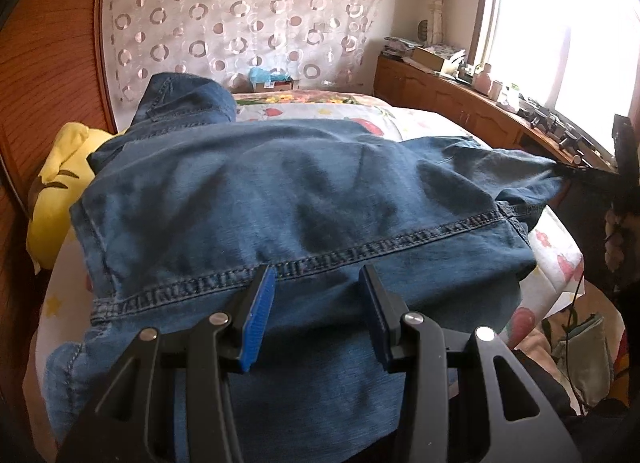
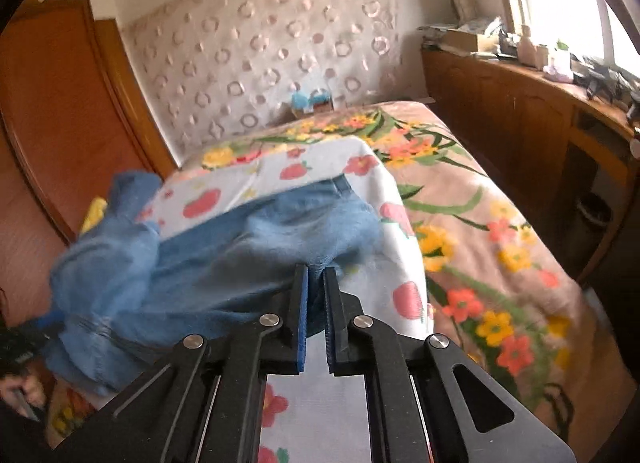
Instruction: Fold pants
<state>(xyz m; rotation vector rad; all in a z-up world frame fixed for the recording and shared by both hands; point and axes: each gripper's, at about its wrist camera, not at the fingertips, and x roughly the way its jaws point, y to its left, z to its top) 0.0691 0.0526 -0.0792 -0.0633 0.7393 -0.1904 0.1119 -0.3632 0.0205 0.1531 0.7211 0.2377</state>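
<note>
I am mid-fold: my right tool (image 2: 316, 279) is pinched tight on an edge of the pants (image 1: 280, 191) lying on the bed (image 2: 480, 223) ahead, my left tool (image 1: 318, 283) hovers half-open over their stitched hem, empty, so next I should carry the pinched edge across.

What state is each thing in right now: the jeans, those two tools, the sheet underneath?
Jeans: spread on the bed, partly bunched, not yet neatly folded.
Left tool: open, hovering over the denim hem.
Right tool: shut, pinching denim.
Strawberry sheet: lying over the floral bedspread.
</note>
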